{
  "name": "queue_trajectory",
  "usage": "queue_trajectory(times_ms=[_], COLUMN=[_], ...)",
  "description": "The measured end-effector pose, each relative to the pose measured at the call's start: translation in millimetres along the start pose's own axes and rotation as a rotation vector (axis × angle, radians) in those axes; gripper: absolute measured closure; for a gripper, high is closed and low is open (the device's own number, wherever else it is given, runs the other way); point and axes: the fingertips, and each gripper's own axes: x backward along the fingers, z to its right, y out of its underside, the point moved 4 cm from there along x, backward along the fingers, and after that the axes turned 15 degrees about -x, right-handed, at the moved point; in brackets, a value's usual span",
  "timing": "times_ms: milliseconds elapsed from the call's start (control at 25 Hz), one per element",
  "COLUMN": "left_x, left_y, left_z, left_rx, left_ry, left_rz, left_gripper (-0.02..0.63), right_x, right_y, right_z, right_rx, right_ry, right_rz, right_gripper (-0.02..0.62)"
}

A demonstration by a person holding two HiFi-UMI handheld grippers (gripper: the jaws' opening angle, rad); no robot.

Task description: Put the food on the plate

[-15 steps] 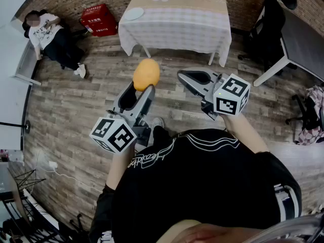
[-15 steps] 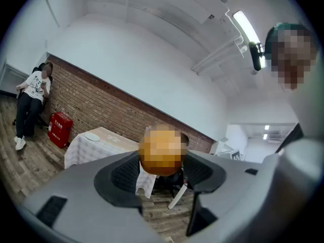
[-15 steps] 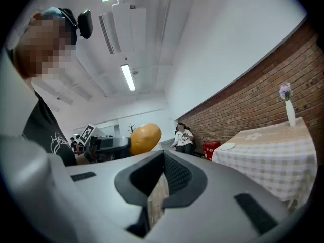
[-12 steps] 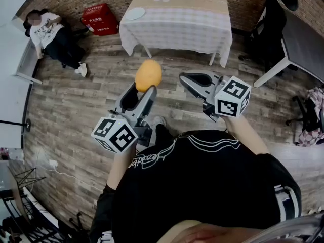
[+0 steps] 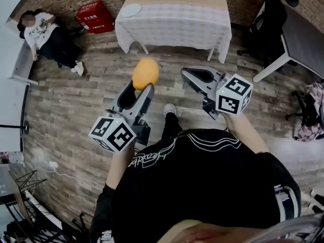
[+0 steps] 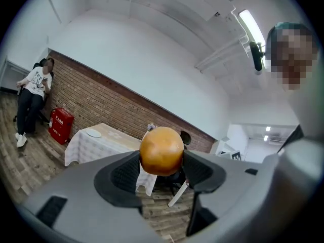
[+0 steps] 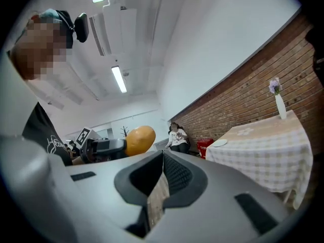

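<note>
A round orange-brown piece of food (image 5: 145, 73) is held above the wooden floor, and my left gripper (image 5: 142, 89) is shut on it. In the left gripper view both dark pads press the sides of the food (image 6: 161, 151). My right gripper (image 5: 186, 73) is beside it at the right, shut and empty; its jaws meet in the right gripper view (image 7: 163, 153), where the food (image 7: 140, 140) shows at the left. A white plate (image 5: 131, 10) lies on the near-left corner of a table with a checked cloth (image 5: 174, 22), some way ahead.
A person (image 5: 43, 32) sits by the brick wall at the far left, next to a red box (image 5: 96, 15). A dark table (image 5: 304, 39) and a black chair (image 5: 266, 32) stand at the right. A vase of flowers (image 7: 277, 105) stands on the checked table.
A leg and a white shoe have stepped forward under the grippers, and the table has slid up and left in the view. The left gripper still holds the food.
</note>
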Motion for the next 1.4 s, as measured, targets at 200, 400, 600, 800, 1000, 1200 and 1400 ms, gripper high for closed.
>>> queue_trajectory(times_ms=[200,400,600,800,1000,1200,1400], left_x=[-7.6,-51.6,-77.6,-112.9,-144.1,-169.6,-190.6], left_y=[-3.1,-10.5,-28.9,-51.6,-63.7,-70.7,-74.3], left_z=[-19.5,-94.4,-147.0,-200.2,-248.8,-292.3,-324.7], left_rx=[-0.019,-0.005,0.007,0.008,0.005,-0.003,-0.013], left_ry=[-0.012,-0.018,-0.021,-0.007,-0.01,-0.018,-0.018], left_rz=[0.0,-0.032,-0.03,-0.022,-0.019,-0.03,-0.036], left_gripper=[0.341,0.341,0.341,0.341,0.341,0.341,0.341], right_x=[-12.3,-73.4,-114.7,-158.5,-198.6,-238.5,-266.2], right_y=[-9.5,-36.8,-62.9,-93.6,-117.5,-134.5,-150.3], right_z=[6.7,56.2,82.4,113.3,144.6,174.1,196.0], right_rx=[0.005,-0.026,-0.043,-0.057,-0.063,-0.045,-0.045], right_ry=[0.013,0.035,0.053,0.07,0.081,0.096,0.099], right_rz=[0.002,-0.017,-0.018,-0.005,-0.001,-0.021,-0.001], right_gripper=[0.598,0.598,0.598,0.598,0.598,0.598,0.598])
